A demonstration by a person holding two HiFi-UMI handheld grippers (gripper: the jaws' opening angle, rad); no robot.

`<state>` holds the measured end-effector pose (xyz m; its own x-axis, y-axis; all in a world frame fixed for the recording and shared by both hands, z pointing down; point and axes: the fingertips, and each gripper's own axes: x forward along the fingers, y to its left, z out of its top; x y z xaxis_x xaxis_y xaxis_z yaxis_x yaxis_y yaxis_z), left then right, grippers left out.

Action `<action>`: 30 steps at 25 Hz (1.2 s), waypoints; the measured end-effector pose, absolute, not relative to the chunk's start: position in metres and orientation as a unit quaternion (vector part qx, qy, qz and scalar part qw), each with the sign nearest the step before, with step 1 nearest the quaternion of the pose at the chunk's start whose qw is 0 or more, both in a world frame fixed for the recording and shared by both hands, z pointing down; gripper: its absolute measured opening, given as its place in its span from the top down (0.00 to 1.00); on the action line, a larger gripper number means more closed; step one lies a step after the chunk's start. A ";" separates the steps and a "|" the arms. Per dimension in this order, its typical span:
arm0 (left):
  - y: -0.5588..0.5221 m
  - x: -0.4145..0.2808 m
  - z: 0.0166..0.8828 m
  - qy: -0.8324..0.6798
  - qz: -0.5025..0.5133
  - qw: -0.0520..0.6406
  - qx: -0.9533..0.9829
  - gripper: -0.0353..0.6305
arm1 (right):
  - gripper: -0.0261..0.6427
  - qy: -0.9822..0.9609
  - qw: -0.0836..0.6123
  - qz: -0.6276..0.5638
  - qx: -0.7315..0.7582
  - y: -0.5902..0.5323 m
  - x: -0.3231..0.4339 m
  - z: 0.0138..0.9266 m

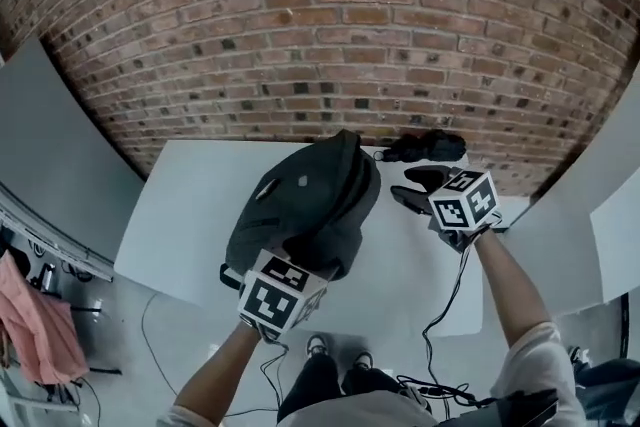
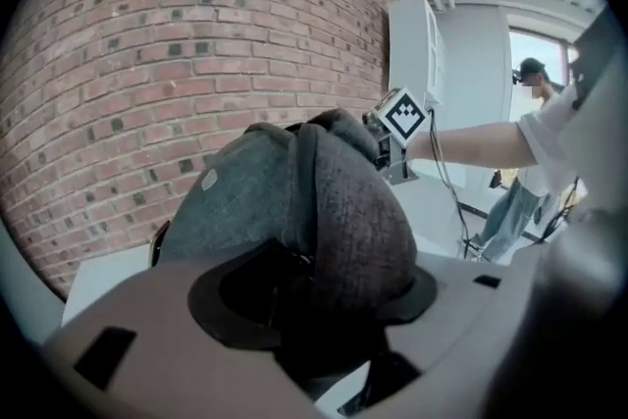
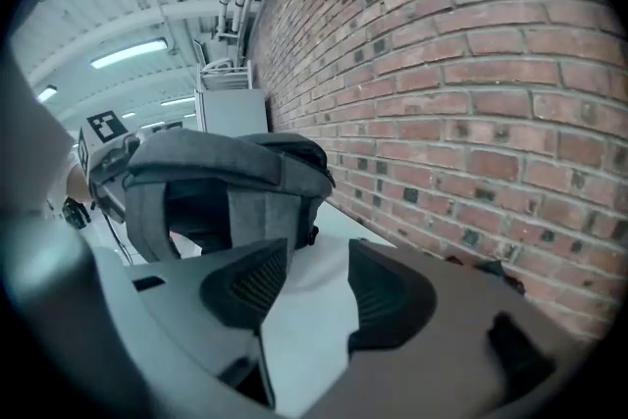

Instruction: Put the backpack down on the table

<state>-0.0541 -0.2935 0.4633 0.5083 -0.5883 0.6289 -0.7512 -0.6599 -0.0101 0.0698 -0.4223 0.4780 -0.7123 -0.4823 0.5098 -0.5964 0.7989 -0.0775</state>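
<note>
Head view: the grey backpack [image 1: 312,200] lay on the white table [image 1: 185,220], its long axis running from the near table edge away toward the brick wall [image 1: 320,25] and tilted slightly to the right. The left gripper [image 1: 295,263] stood at the pack's near end, pointing along that axis. The right gripper [image 1: 418,189] was off the pack's right flank, near it but clear of it.

Left gripper view: the jaws stood wide apart with the bulging near end of the pack between them. No fabric appeared pinched, so the pack was judged to be released rather than carried.

Right gripper view: the jaws were fully spread and held nothing. Only bare table showed between the pads [image 3: 257,285], and the pack's strap side lay ahead and to the left.

The set-down looked complete. Since the pack lay directly ahead of the left fingers, a clean exit called for drawing that gripper straight back along the pack's axis. A sideways move risked dragging the pack.
</note>
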 end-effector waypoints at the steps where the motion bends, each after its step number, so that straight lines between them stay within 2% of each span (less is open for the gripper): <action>1: -0.294 -0.038 0.476 -0.392 0.313 0.130 0.856 0.58 | 0.67 -0.914 0.246 0.116 0.301 -0.419 0.079 0.481; 4: -0.293 0.011 0.524 -0.394 0.349 0.111 0.843 0.61 | 0.67 -0.898 0.265 0.122 0.331 -0.410 0.118 0.501; 7: -0.290 0.051 0.583 -0.387 0.397 0.092 0.827 0.61 | 0.67 -0.878 0.252 0.161 0.373 -0.398 0.166 0.525; 12: -0.293 0.088 0.648 -0.369 0.446 0.102 0.809 0.60 | 0.67 -0.850 0.245 0.216 0.413 -0.366 0.216 0.568; 21: -0.326 0.127 0.684 -0.348 0.414 0.189 0.820 0.58 | 0.67 -0.830 0.231 0.256 0.438 -0.340 0.232 0.623; 30: -0.343 0.143 0.706 -0.340 0.393 0.221 0.826 0.57 | 0.67 -0.812 0.220 0.273 0.466 -0.343 0.235 0.639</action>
